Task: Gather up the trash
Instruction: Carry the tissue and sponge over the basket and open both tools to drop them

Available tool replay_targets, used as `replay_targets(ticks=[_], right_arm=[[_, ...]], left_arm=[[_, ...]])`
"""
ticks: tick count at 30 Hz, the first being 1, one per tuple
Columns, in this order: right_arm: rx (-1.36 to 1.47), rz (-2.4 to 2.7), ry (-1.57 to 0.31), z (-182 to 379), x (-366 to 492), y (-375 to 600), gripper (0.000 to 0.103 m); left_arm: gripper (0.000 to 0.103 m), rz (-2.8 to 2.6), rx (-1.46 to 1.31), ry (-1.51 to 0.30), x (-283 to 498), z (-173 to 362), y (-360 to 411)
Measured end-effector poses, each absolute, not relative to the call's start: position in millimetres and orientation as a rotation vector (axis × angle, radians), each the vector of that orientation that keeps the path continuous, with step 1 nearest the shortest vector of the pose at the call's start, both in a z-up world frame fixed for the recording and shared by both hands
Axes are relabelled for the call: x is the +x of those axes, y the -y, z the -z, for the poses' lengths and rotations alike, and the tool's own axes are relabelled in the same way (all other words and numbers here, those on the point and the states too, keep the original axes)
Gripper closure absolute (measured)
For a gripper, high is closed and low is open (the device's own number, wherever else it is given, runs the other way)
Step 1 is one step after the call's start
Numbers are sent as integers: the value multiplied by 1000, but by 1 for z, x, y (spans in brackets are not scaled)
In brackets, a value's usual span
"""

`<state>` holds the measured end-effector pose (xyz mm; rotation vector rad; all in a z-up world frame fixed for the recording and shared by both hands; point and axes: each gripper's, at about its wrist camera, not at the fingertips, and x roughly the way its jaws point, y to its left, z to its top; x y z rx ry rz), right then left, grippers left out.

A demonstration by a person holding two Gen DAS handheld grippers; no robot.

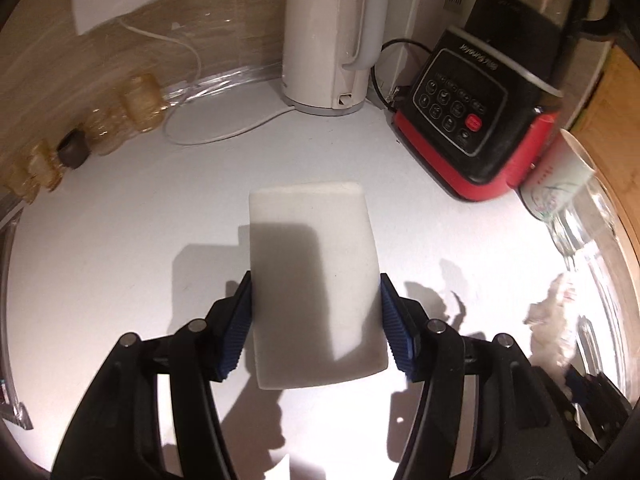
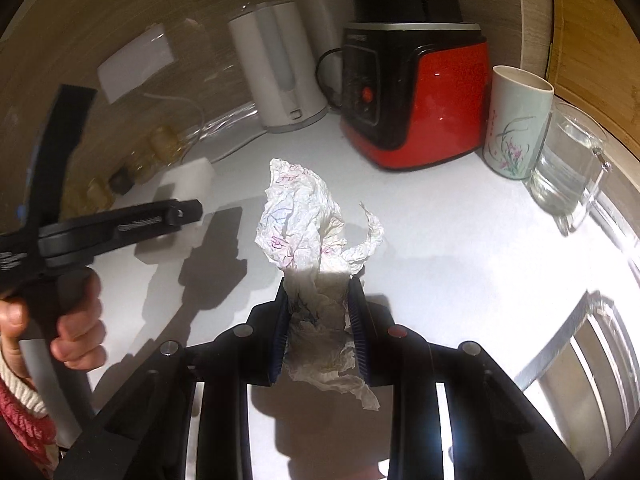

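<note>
White counter (image 1: 120,240), kettle (image 1: 324,36) at back. Left gripper (image 1: 316,312) clamps white block (image 1: 312,280) before kettle; right gripper (image 2: 320,332) pinches crumpled tissue (image 2: 304,220), lower end hidden between pads.

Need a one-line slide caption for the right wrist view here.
Right tool clamps a crumpled tissue above the white counter, red-and-black appliance and kettle behind.

The right gripper (image 2: 318,332) is pinching a crumpled white paper tissue with pink print (image 2: 308,232) between its blue-padded fingers (image 2: 357,336), above the white counter (image 2: 440,248). At left, a hand (image 2: 76,320) is gripping the other black gripper (image 2: 120,228). At the far side are standing a white electric kettle (image 2: 280,68), a red-and-black blender base (image 2: 416,96), a flowered ceramic cup (image 2: 516,120) and a clear glass mug (image 2: 568,168).
</note>
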<state>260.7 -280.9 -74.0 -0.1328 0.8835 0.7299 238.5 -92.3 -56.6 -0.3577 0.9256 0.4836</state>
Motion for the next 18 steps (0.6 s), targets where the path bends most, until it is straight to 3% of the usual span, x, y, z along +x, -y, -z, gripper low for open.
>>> replay_targets(ticks=[6, 18], right_arm=[[-131, -733, -896, 68, 178, 281, 74], [-94, -647, -884, 59, -13, 263, 74]], left_arm=[[45, -458, -351, -894, 139, 38, 99], [45, -336, -325, -935, -42, 52, 105]])
